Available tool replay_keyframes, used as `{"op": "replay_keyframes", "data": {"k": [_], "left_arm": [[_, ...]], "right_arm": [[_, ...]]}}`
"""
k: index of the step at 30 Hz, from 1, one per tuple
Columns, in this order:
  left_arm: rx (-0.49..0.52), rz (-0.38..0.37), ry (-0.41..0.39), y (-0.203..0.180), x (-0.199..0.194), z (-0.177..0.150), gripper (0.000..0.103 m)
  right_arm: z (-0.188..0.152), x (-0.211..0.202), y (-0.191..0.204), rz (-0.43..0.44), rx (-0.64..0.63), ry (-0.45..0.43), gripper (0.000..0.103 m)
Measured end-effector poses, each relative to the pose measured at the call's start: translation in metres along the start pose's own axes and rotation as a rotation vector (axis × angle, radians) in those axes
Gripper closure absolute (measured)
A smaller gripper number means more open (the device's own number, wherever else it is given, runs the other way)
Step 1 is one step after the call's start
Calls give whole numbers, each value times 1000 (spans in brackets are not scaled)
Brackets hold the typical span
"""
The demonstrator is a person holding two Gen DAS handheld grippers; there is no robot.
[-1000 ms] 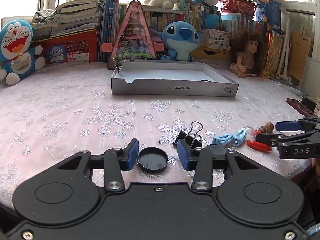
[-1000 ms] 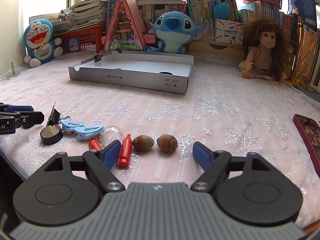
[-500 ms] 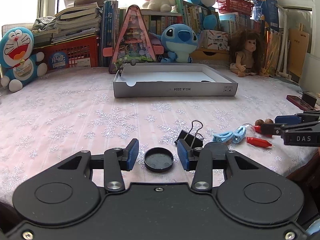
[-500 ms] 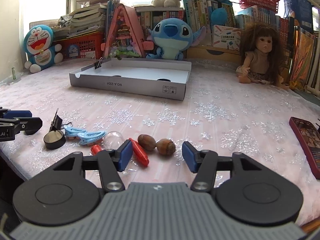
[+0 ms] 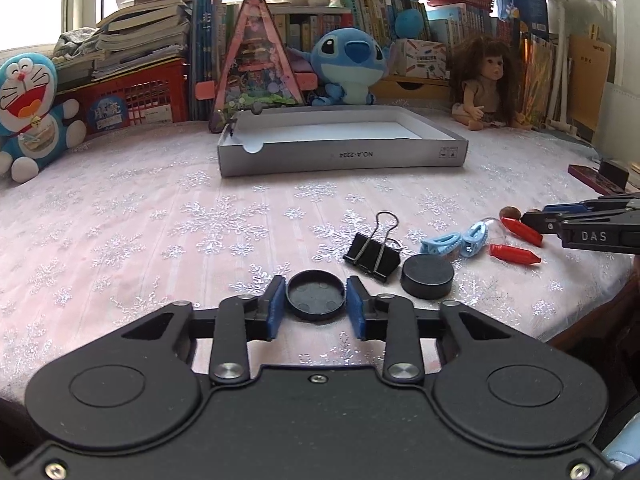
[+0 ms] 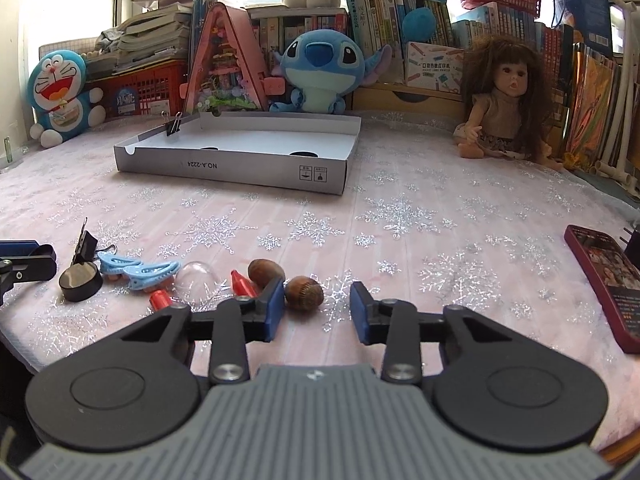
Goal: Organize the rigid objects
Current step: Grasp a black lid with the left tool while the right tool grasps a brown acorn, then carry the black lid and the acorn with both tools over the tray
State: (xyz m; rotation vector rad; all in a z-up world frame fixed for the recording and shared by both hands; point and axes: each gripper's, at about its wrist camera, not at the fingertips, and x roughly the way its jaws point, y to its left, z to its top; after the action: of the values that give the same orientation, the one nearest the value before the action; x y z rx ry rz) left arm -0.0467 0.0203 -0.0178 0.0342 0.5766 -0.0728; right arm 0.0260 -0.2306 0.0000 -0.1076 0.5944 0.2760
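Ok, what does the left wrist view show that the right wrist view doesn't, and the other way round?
Left wrist only: the black cap between the left gripper's closing jaws. Right wrist only: the gap of the right gripper's closing jaws, with a brown nut in it, not yet clamped. Both: the grey box, binder clip, blue clips, black puck and red pieces.

black round lid [image 5: 316, 295] open-side up, brown acorn [image 6: 304, 293] on cloth

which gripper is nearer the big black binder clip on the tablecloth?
Left. The left gripper, jaws closing around a black round lid, sits just beside the black binder clip. The right gripper, closing near a brown acorn, lies beyond the blue clips.
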Motion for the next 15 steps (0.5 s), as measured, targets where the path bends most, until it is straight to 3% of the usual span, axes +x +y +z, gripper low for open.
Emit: {"op": "replay_keyframes", "data": {"k": [4, 10, 15], "left_arm": [[10, 3, -2, -3, 1, 2, 73], [45, -1, -31, -8, 1, 16, 74], [7, 0, -37, -6, 12, 42, 73]], "right_arm": [[0, 0, 2, 13, -9, -1, 78], [8, -2, 1, 6, 4, -8, 78], [22, 2, -7, -16, 31, -14, 79]]}}
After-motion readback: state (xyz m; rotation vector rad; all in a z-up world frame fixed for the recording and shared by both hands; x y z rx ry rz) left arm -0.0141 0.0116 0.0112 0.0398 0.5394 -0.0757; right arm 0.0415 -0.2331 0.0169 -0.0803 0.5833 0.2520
